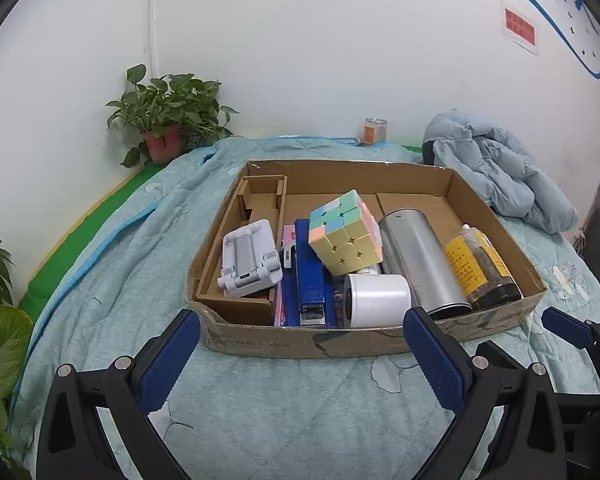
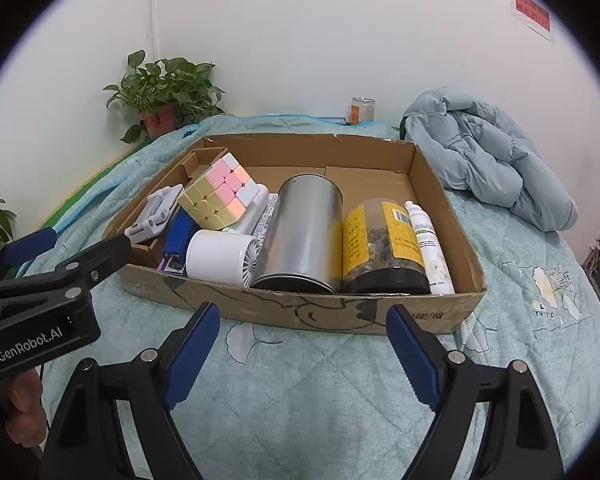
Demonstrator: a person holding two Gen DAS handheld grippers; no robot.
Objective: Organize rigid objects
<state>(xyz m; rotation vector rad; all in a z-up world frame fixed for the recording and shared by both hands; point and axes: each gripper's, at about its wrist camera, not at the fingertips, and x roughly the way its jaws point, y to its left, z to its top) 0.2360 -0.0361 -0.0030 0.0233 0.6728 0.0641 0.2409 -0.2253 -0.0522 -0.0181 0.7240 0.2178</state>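
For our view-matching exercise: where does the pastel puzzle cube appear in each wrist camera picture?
Left wrist: puzzle cube sits centre, atop the blue stapler.
Right wrist: puzzle cube sits left of centre, in the box's left half.
Shared landmark: the silver tin lies just right of it.

You had a white wall [image 1: 300, 60] ahead of you, with a thin white cable [image 1: 153, 20] running down it and a red notice [image 1: 520, 28] taped up beside blue painted curves [image 1: 556, 28]. Below lay a pale teal quilt [image 1: 120, 248], with a green mat [image 1: 84, 228] showing at its left edge. A potted plant [image 1: 168, 116] sat in the corner, a small glass jar [image 1: 375, 131] stood against the wall, and a light blue padded jacket [image 1: 496, 172] lay crumpled on the right.
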